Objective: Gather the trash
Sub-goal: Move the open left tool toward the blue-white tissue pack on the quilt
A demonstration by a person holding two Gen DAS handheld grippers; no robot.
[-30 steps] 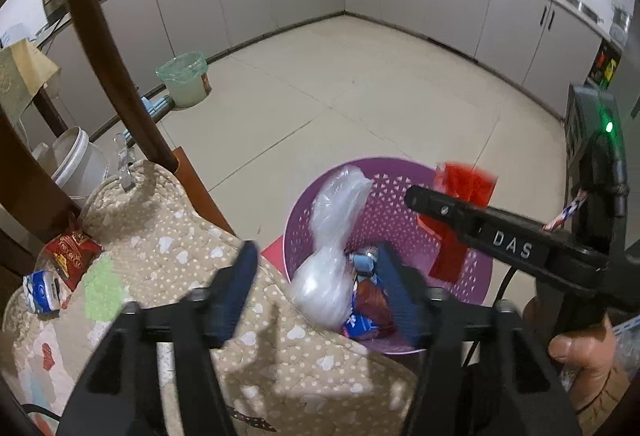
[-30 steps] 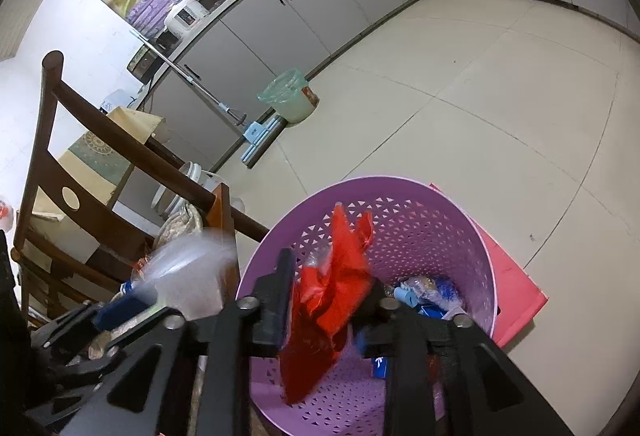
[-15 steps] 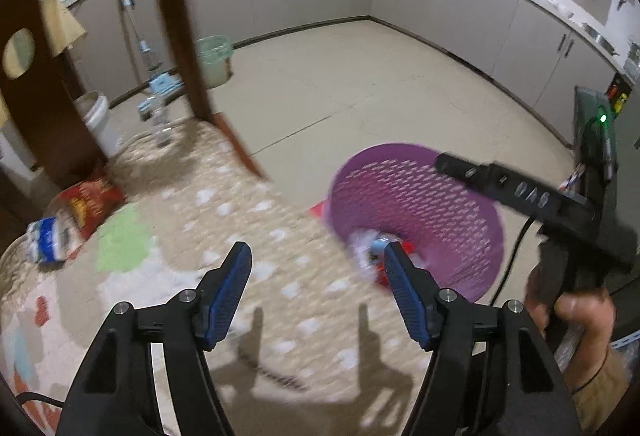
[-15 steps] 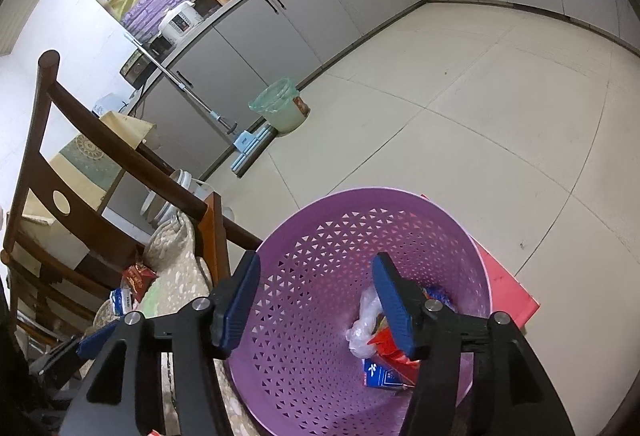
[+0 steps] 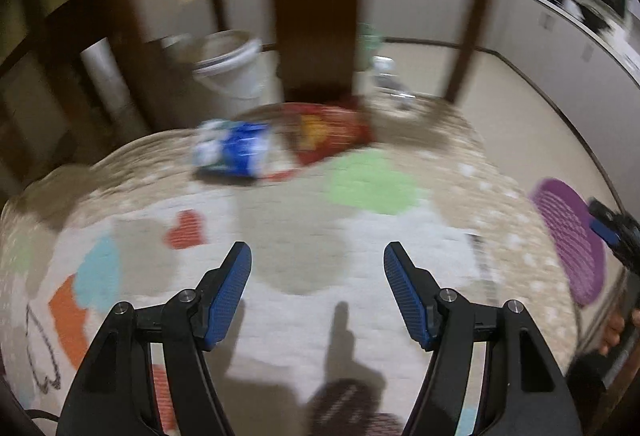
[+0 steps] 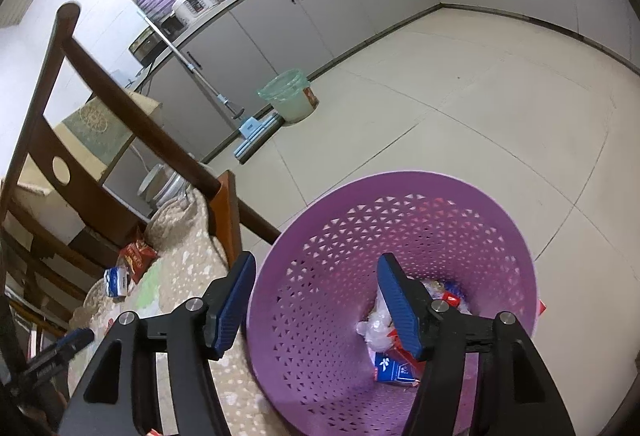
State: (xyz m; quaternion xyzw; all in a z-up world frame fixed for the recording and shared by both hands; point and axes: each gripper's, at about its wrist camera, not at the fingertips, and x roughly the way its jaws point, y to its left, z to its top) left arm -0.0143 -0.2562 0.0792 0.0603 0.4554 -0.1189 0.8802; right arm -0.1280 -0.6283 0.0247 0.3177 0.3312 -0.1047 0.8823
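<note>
While both jaws stand apart: nothing sits between either pair
Left gripper [image 5: 316, 276]: black frame with blue ribbed pads, angled down over the seat; jaws wide apart and empty; its view is smeared with blur
Right gripper [image 6: 314, 290]: same black and blue build, poised over the basket's near rim; jaws opening, nothing between the pads; its left pad lies outside the basket wall, its right pad over the inside
Basket [image 6: 400, 196]: round purple plastic basket with triangular holes, standing on the tiled kitchen floor [image 6: 460, 76] just beside the chair; seen at the right edge of the left view [image 5: 568, 236]
Trash already in: a clear crumpled plastic bag [image 6: 374, 328], a blue and white carton [image 6: 390, 370] and red wrapping lie at the basket's bottom
Trash still out: a blue and white crumpled packet [image 5: 236, 150] and a red snack packet [image 5: 328, 134] lie side by side, touching or nearly so, at the back of the seat; both also show small in the right view [image 6: 116, 280] [image 6: 136, 258]
Seat: beige quilted cushion with hearts and coloured patches [image 5: 320, 220], on a dark wooden chair [image 6: 100, 76]
Background: white plastic bucket [image 5: 228, 64] behind the chair back; green-lined bin [image 6: 290, 96] and a flat mop [image 6: 252, 128] by the grey cabinets [image 6: 320, 4]
</note>
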